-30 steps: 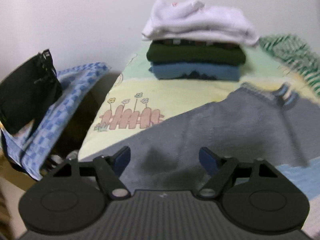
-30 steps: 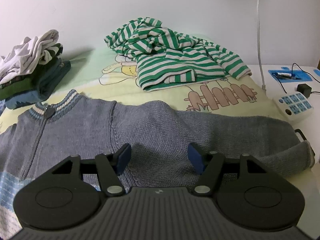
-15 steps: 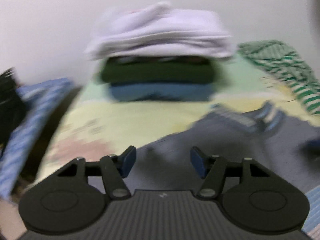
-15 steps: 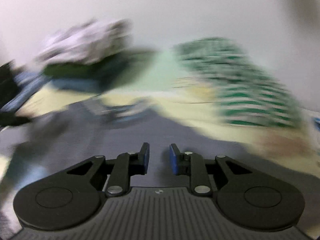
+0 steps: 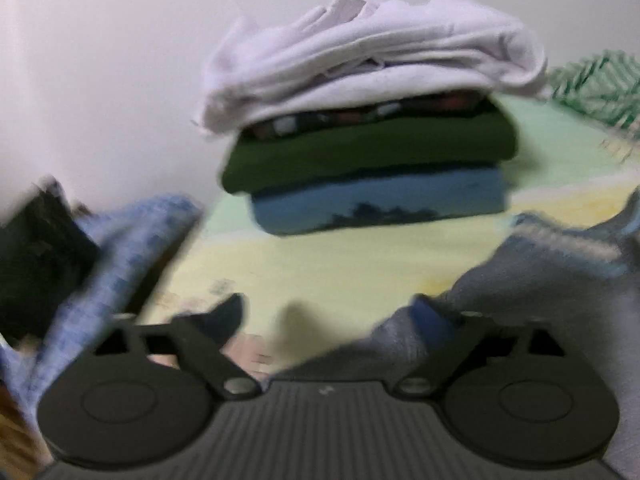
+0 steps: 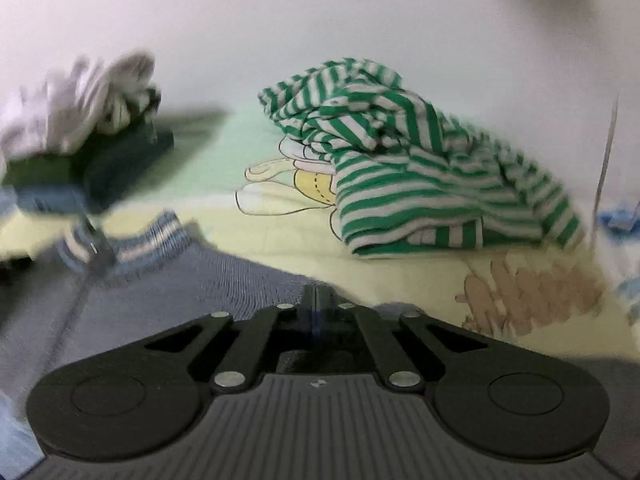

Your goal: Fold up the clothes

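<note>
1. Left hand-held gripper [image 5: 326,314]: its jaws are standing wide apart and opening; nothing is lying between the pads, only the cartoon-print bed sheet [image 5: 320,264] showing in the gap.
2. Grey knit sweater [image 5: 532,280]: it is lying spread on the bed, its edge reaching the left gripper's right finger and running off to that side.
3. Right hand-held gripper [image 6: 318,300]: its jaws are standing fully together at the sweater's edge [image 6: 224,280]; whether they are pinching the knit cannot be told.
4. Folded stack [image 5: 368,128]: it is sitting ahead of the left gripper, white on top, dark green under it, blue lowest.
5. Green-striped garment [image 6: 424,164]: it is lying crumpled ahead of the right gripper, slightly to its right.
6. Blue checked cloth [image 5: 116,256]: it is hanging to the left gripper's left.
</note>
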`<state>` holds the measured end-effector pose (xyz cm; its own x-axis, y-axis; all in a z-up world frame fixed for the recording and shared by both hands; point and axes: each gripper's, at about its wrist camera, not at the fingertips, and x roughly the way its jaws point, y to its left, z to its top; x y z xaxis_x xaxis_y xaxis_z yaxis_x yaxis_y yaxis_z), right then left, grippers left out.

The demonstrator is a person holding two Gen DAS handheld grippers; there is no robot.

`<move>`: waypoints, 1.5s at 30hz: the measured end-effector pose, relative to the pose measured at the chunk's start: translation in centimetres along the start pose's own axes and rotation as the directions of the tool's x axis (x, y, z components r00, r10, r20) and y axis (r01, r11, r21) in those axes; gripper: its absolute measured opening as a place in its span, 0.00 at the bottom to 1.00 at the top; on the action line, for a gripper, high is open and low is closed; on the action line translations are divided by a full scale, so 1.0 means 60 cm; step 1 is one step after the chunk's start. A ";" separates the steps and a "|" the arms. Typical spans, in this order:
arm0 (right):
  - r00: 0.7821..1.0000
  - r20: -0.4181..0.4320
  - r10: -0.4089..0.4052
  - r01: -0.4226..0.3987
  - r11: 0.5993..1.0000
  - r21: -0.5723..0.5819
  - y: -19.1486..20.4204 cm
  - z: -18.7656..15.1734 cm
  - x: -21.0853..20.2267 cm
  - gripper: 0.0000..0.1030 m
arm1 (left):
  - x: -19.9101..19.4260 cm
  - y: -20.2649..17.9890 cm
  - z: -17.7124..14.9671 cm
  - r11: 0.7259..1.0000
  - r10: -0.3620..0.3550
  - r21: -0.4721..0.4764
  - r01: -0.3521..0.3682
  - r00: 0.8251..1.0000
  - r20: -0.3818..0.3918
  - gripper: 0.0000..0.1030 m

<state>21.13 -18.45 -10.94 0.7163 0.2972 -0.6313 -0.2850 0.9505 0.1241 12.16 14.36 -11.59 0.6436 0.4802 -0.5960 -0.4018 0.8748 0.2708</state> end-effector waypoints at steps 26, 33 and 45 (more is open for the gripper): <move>0.962 -0.102 0.255 -0.266 0.957 -0.113 0.066 -0.039 -0.092 0.19 | -0.123 -0.004 -0.026 0.978 -0.206 0.007 0.206 0.978 -0.016 0.63; 0.978 -0.167 0.128 -0.159 0.969 -0.190 0.028 -0.127 -0.185 0.20 | -0.200 -0.007 -0.139 0.969 -0.127 0.198 0.146 0.986 -0.103 0.67; 0.923 -0.206 0.324 -0.380 0.850 -0.364 0.151 -0.211 -0.255 0.26 | -0.314 -0.033 -0.190 0.964 -0.183 0.182 0.193 0.981 -0.071 0.75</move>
<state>-0.48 -15.54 -9.88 0.4378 0.5638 -0.7003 -0.7463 0.6623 0.0667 -6.61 2.86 -9.54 0.6582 0.3065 -0.6877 -0.1450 0.9479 0.2836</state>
